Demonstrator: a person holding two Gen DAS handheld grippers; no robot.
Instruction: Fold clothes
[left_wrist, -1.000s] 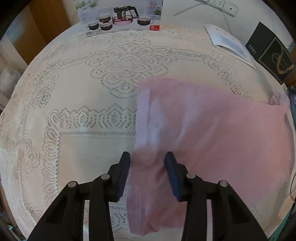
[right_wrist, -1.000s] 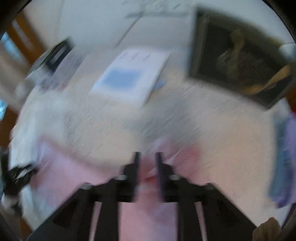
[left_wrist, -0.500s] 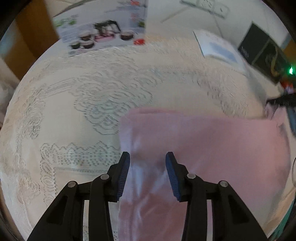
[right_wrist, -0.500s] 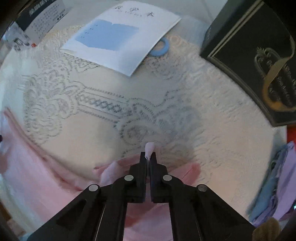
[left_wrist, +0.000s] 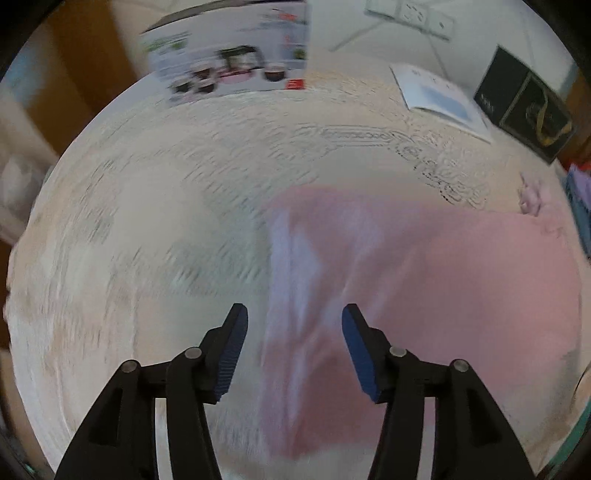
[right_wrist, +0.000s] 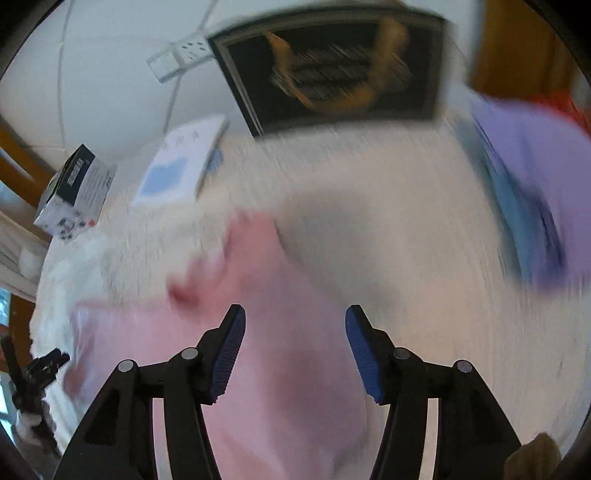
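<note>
Both hand-held grippers, left (left_wrist: 293, 325) and right (right_wrist: 295, 325), opening, seemingly above pink cloth (left_wrist: 461, 295) edges.

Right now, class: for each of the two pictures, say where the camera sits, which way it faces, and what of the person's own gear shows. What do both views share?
Left wrist: on the left gripper, facing steeply down at the lace tablecloth and pink garment; its jaws, opening, frame the garment's edge.
Right wrist: on the right gripper, facing down at the garment; jaws opening, cloth unpinched.
Shared: garment, tablecloth, black box, white leaflet.
</note>
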